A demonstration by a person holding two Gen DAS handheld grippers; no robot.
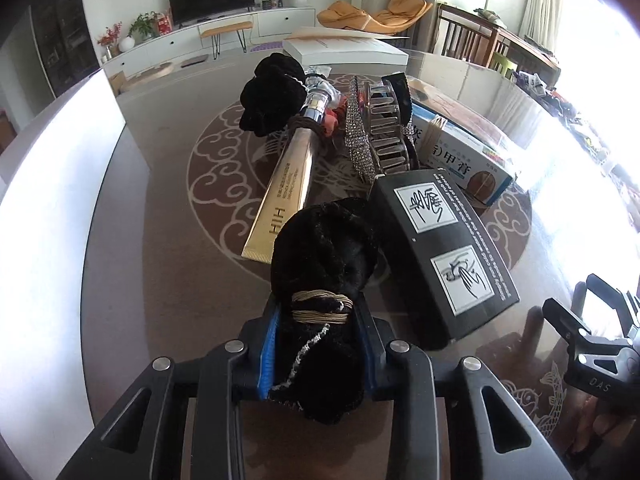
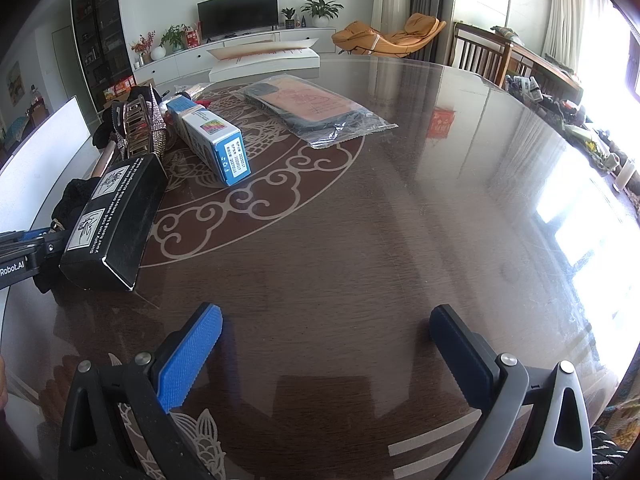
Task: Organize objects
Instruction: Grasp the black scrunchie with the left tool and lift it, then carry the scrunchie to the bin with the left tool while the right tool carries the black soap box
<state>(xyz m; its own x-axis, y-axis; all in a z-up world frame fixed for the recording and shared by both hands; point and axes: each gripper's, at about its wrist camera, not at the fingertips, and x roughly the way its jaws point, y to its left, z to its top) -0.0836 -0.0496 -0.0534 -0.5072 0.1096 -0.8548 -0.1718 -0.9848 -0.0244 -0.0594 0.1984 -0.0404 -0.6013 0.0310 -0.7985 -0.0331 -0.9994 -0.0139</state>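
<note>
My left gripper [image 1: 318, 320] is shut on a black velvet scrunchie [image 1: 324, 264] with a beige cord wrapped round it, held just above the table. Ahead lie a gold tube [image 1: 288, 184], a second black scrunchie [image 1: 272, 96], a rhinestone clip [image 1: 358, 136], a clear claw clip [image 1: 390, 136], a black box [image 1: 444, 248] and a blue and white box [image 1: 460, 152]. My right gripper [image 2: 326, 332] is open and empty over the bare table [image 2: 360, 240]. The black box [image 2: 116, 216], the blue and white box [image 2: 212, 140] and the held scrunchie [image 2: 74, 200] lie to its left.
A phone case in a clear bag [image 2: 316, 108] lies at the table's far middle. A white box [image 1: 344, 50] stands at the far edge. A white chair back [image 1: 48, 184] is at the left. Chairs [image 2: 480, 56] stand at the right.
</note>
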